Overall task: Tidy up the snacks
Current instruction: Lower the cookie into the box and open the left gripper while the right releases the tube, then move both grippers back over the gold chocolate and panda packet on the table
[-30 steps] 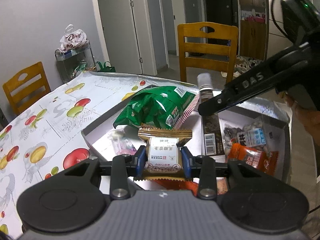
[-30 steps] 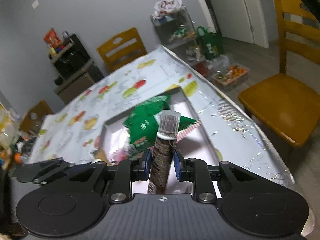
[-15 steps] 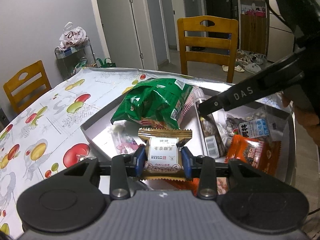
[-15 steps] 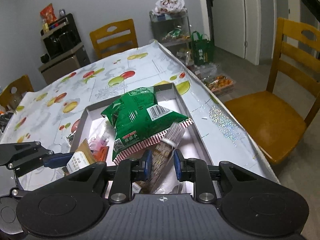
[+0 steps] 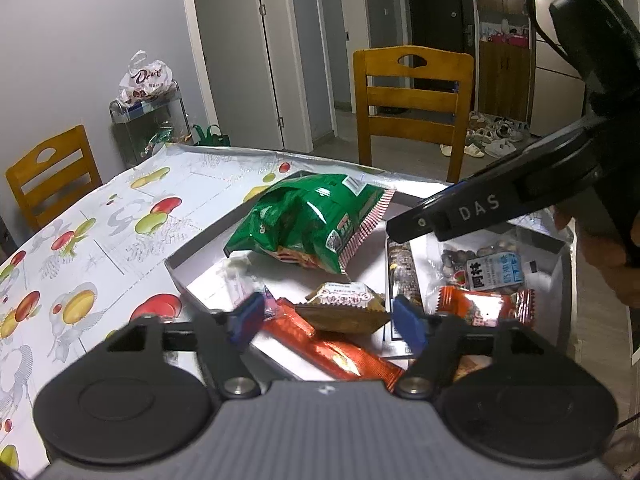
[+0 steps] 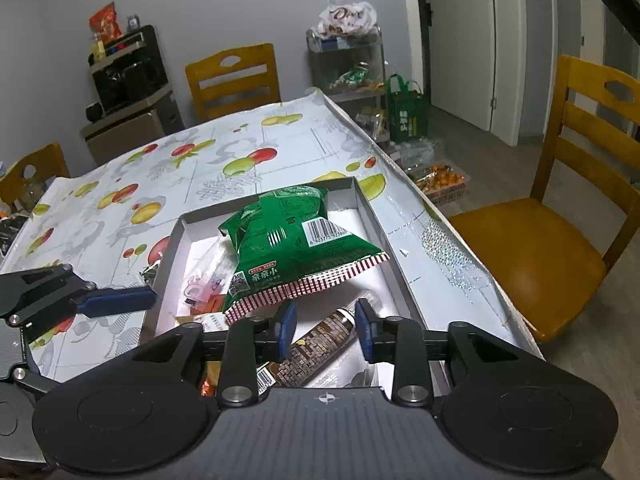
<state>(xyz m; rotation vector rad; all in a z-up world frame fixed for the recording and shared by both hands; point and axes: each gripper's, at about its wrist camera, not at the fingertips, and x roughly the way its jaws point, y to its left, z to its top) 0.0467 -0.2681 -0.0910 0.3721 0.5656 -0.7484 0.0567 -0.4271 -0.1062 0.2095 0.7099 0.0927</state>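
The walls are plain grey and the floor is grey wood-look. A table with a fruit-print cloth stands between yellow wooden chairs. Near the white doors is a metal shelf cart, with a green fabric bag beside it.

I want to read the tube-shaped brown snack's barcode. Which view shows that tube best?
The right wrist view: the brown tube lies in the box between the open right gripper, barcode end nearest. The left wrist view shows only a narrow strip of it.
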